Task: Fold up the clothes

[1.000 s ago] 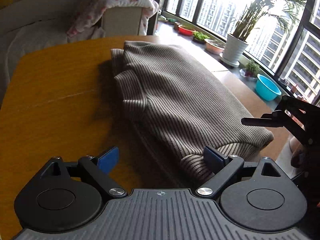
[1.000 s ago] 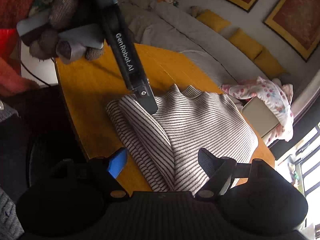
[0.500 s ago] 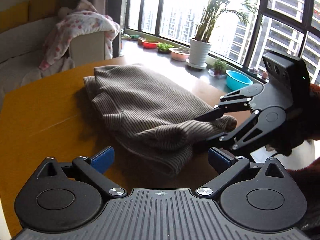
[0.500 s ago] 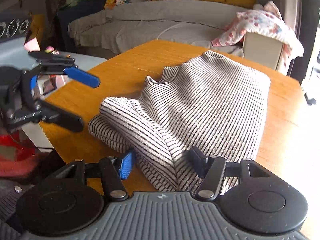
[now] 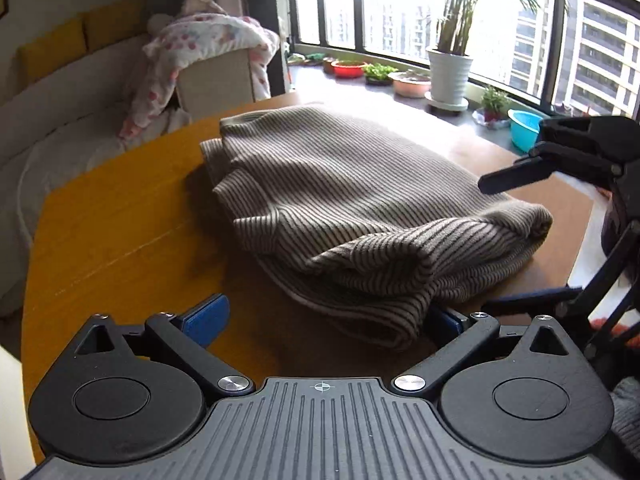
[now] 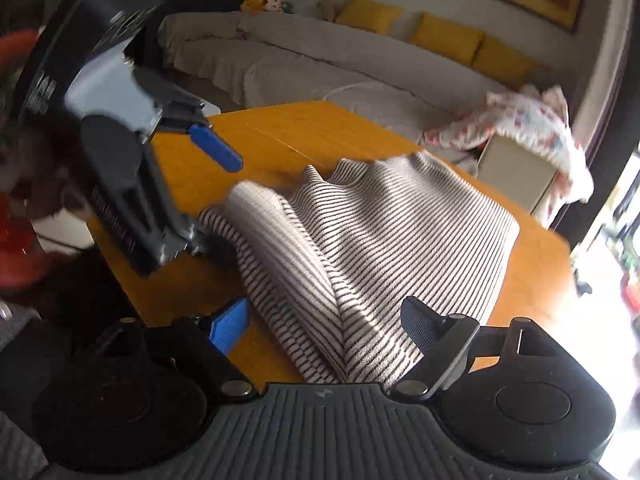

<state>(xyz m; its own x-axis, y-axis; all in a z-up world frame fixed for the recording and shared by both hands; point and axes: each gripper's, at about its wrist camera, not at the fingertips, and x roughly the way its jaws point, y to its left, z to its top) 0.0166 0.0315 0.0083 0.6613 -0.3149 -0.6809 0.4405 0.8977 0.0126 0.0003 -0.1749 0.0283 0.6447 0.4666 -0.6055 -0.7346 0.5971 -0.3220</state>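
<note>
Striped sweater (image 5: 360,200), folded into a thick bundle, lying across the yellow wooden surface (image 5: 120,232), nearest corner close to the near edge. Near end rumpled: a rolled flap (image 5: 384,264) humped over the lower layers instead of lying flat. Far end, with its ribbed edge, neater.

Left gripper (image 5: 326,316) low over the near corner, fingers (image 5: 206,318) spread about as wide as they go, the rolled hem lying between them, right pad mostly hidden under the cloth; nothing pinched. Right gripper (image 6: 330,326) at the other near corner, fingers (image 6: 230,326) just opened wider, striped cloth lying between them but pads clear of it, so nothing held there either. In the left view, right gripper (image 5: 560,216) visible at the sweater's right end, fingers apart above and below the fold.

Beyond: cloth-covered sofa (image 6: 320,60) with yellow cushions (image 6: 448,38), floral blanket (image 5: 208,40) over a box, potted plants (image 5: 448,68) and a blue bowl (image 5: 524,128) along the window sill.

Likely risks from here: closing on the loose roll alone and lifting only the top layer, undoing the fold; unequal pulls from the two sides skewing the bundle; dragging toward the near edge and tipping the corner off the surface; pressing down without smoothing, leaving the hump set in.
</note>
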